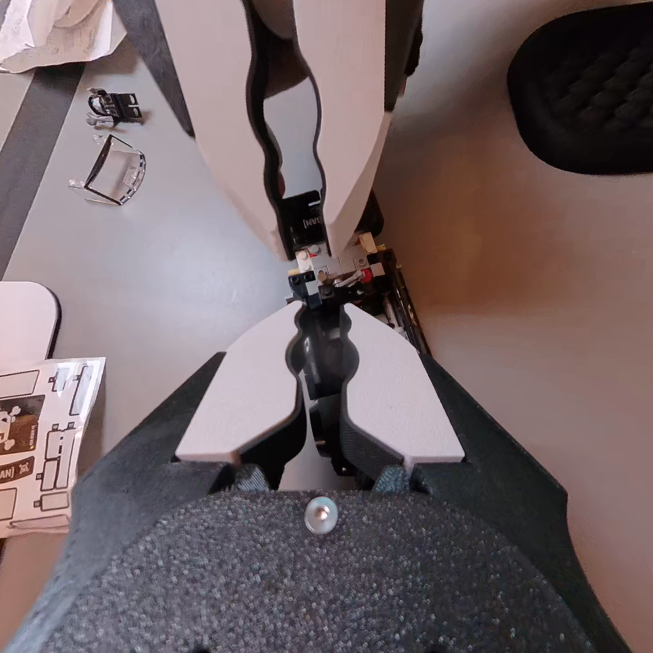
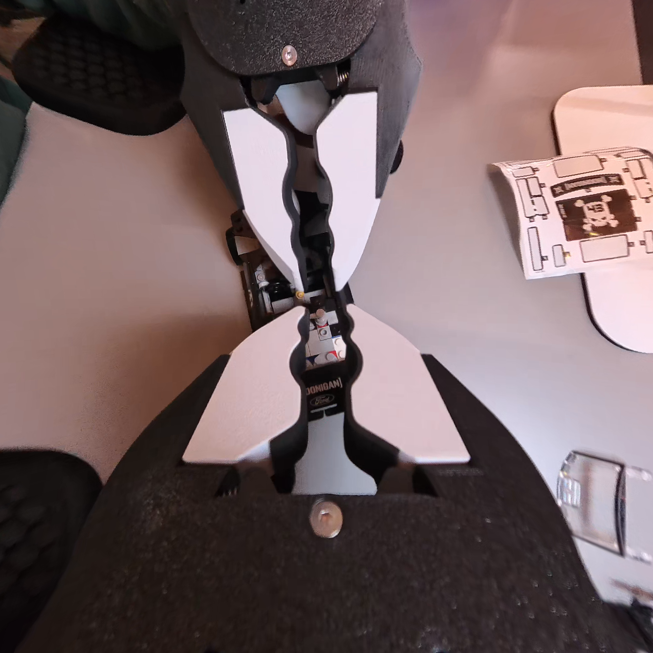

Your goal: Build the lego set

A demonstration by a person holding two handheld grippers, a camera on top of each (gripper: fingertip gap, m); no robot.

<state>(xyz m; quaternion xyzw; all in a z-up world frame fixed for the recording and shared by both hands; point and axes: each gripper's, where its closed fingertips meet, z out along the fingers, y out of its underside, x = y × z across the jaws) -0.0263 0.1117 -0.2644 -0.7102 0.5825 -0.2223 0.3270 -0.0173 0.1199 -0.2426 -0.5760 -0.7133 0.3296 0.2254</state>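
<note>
- White fingers of my left gripper point(image 1: 319, 307) pinch the dark end of the lego car point(image 1: 335, 272), narrowed onto it with only the model's width between them.
- Straight ahead, nose to nose with it, my right gripper point(image 2: 323, 312) clamps the opposite end, the black panel point(image 2: 323, 392) with a sticker sitting between its fingers, so the car hangs between both tips, just over the grey table point(image 1: 159, 265).
- Handling, as I judge it: light and rigid, but snap-fit, so small studs and the grey lever in the middle could pop off under a twist; I'd grip the solid chassis sides, not the loose top bits.
- Farther off to my left gripper's left lie a clear windscreen piece point(image 1: 113, 173) and a small black part point(image 1: 115, 106).
- Near that gripper's left side curls the sticker sheet point(image 1: 42, 441), partly on a white tray point(image 1: 24, 318).
</note>
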